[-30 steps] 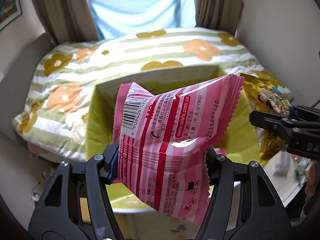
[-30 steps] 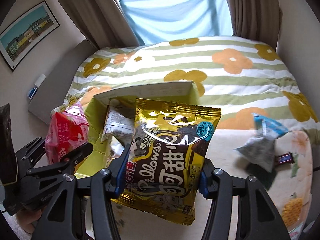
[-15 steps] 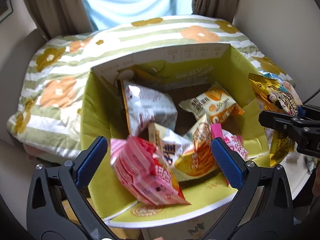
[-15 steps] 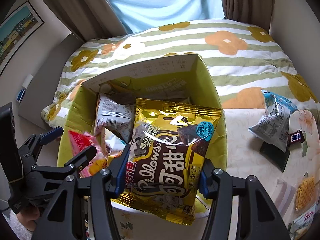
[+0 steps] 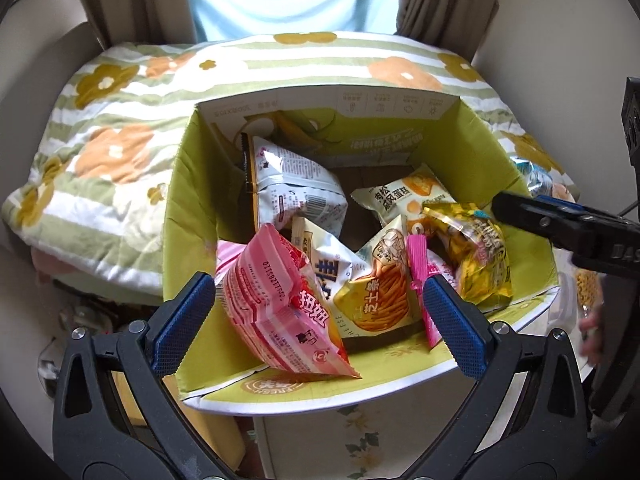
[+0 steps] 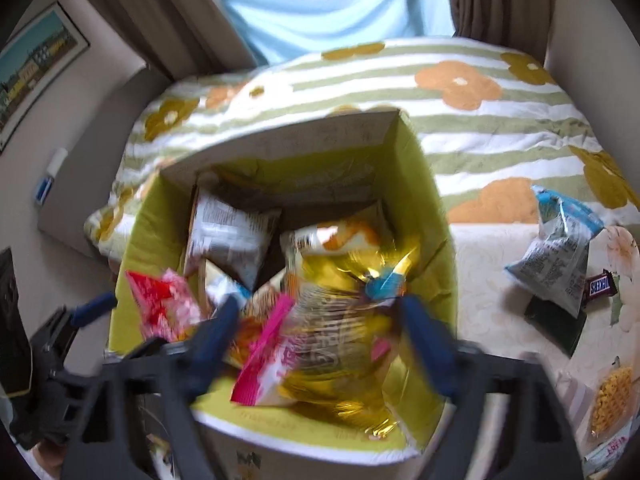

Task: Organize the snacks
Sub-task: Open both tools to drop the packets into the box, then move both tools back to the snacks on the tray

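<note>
A cardboard box (image 5: 472, 148) with a green lining stands open below both grippers. My left gripper (image 5: 318, 320) is open over its near edge. The pink packet (image 5: 280, 308) lies loose inside the box, beyond the pads and untouched. In the blurred right wrist view my right gripper (image 6: 320, 338) has its jaws opening wide. The gold packet (image 6: 340, 340) is free between them, dropping onto the snacks in the box (image 6: 424, 184). The same gold packet (image 5: 476, 256) shows at the box's right side under a right finger (image 5: 560, 224).
The box also holds a white packet (image 5: 296, 184), a cheese-stick packet (image 5: 376, 292) and a cake packet (image 5: 404, 196). On the table to the right lie a grey-blue packet (image 6: 556, 256), a Snickers bar (image 6: 599, 285) and a yellow snack bag (image 6: 610, 398). A flowered quilt (image 5: 120, 120) lies behind.
My left gripper opened and the pink packet fell into the box. My right gripper then opened and let go of the gold packet. Both grippers sank closer to the box.
</note>
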`<state>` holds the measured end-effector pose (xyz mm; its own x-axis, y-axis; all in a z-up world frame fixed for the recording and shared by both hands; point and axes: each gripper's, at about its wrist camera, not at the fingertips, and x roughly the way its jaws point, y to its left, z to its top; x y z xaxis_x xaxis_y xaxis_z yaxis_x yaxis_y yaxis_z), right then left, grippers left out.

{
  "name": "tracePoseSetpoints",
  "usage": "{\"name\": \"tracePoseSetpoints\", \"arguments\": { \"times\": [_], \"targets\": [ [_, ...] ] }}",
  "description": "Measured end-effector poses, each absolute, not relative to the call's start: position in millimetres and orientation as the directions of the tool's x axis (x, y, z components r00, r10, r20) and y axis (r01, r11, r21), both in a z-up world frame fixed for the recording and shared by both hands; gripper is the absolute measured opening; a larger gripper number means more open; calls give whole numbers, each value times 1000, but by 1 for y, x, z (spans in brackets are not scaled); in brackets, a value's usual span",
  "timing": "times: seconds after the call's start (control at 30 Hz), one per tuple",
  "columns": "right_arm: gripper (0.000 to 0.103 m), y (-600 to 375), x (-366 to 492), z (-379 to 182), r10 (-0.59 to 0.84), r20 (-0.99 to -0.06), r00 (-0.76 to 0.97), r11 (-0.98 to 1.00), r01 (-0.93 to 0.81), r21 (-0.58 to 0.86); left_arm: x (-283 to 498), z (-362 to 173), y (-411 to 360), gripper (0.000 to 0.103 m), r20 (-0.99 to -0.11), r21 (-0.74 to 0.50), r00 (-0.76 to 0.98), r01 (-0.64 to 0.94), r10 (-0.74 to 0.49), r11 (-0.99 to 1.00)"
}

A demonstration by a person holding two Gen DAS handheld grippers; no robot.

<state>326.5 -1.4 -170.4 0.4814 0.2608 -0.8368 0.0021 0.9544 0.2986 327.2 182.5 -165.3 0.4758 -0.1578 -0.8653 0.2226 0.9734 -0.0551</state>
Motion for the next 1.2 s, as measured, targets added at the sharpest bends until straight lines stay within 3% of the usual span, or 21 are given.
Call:
{"name": "tracePoseSetpoints", "arguments": {
  "times": [0.53, 1.2],
  "targets": [
    [102, 2, 303, -157, 247, -819, 518, 964, -48, 261, 309, -147, 184, 103, -847, -50, 505, 238, -168, 970],
    [102, -44, 242, -127, 135, -811, 570, 973, 77, 216, 281, -134, 123, 103, -829, -68, 482, 414, -282, 908]
  ]
}}
